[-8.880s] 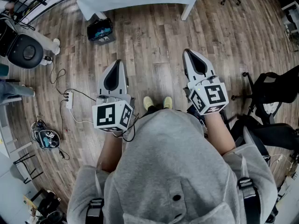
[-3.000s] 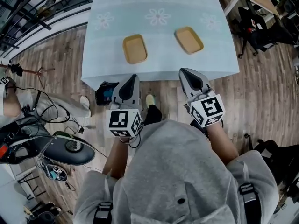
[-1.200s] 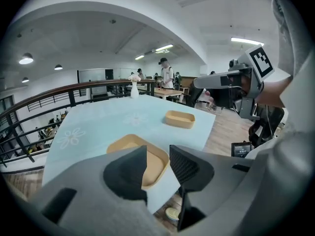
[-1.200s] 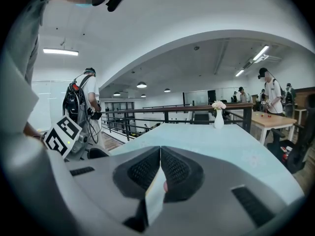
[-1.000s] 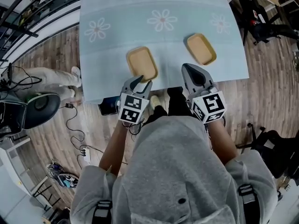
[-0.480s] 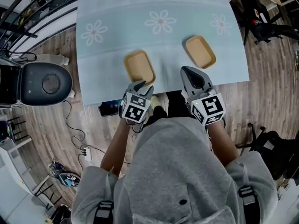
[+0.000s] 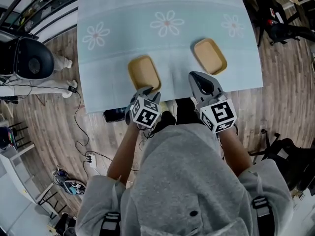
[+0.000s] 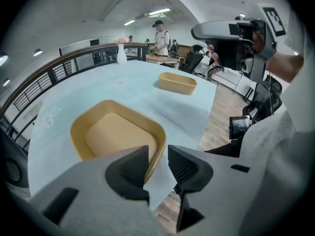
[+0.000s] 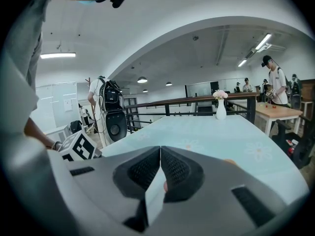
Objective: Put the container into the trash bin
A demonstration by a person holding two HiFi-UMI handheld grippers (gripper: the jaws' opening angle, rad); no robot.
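Table: a table under a pale blue, flower-print cloth [image 7: 123, 18], bearing both containers.
Container: a tan, shallow, round-cornered container [image 7: 143, 73] near the table's front edge, well apart from a matching second container [image 7: 209, 56] to its right.
Left gripper [image 8: 157, 163]: jaws spread and closing; the container's near rim shows in the gap, not yet pinched.
Right gripper [image 9: 161, 168]: jaws pressed together, nothing between them.
Handling: probably light, thin-walled and fairly stiff, so pinch across the near rim gently.

Wood plank floor [image 7: 280, 97], pale blue table [image 7: 123, 14], dark railing [image 9: 197, 100], ceiling strip lights [image 8: 160, 11]
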